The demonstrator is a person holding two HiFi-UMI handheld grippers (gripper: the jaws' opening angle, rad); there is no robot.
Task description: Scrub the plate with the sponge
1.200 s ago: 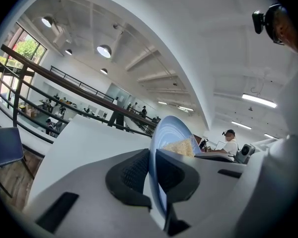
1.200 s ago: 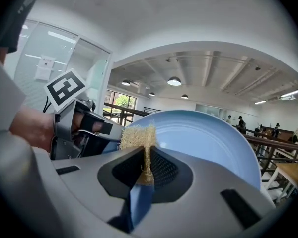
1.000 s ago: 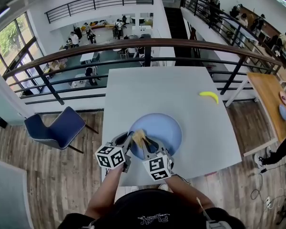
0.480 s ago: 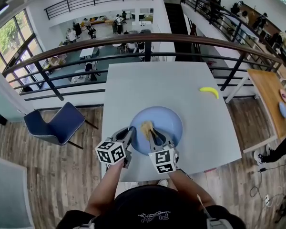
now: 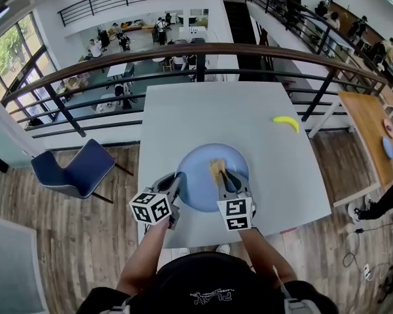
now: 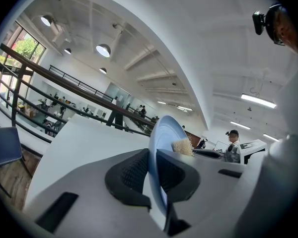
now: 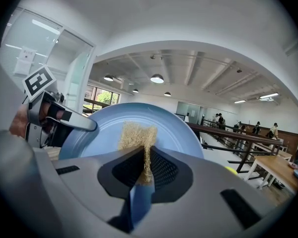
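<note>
A light blue plate lies on the white table near its front edge. My left gripper is shut on the plate's left rim; in the left gripper view the rim runs edge-on between the two pads. My right gripper is shut on a tan, fibrous sponge and holds it against the plate's face, right of centre. In the right gripper view the sponge sticks up from between the jaws in front of the plate, with the left gripper at the rim on the left.
A yellow banana lies at the table's right side, far from the plate. A railing runs behind the table. A blue chair stands on the wooden floor to the left, a wooden table to the right.
My right gripper has carried the sponge across the plate from its left part toward the right and slightly farther away. The left gripper has kept its hold on the rim.
</note>
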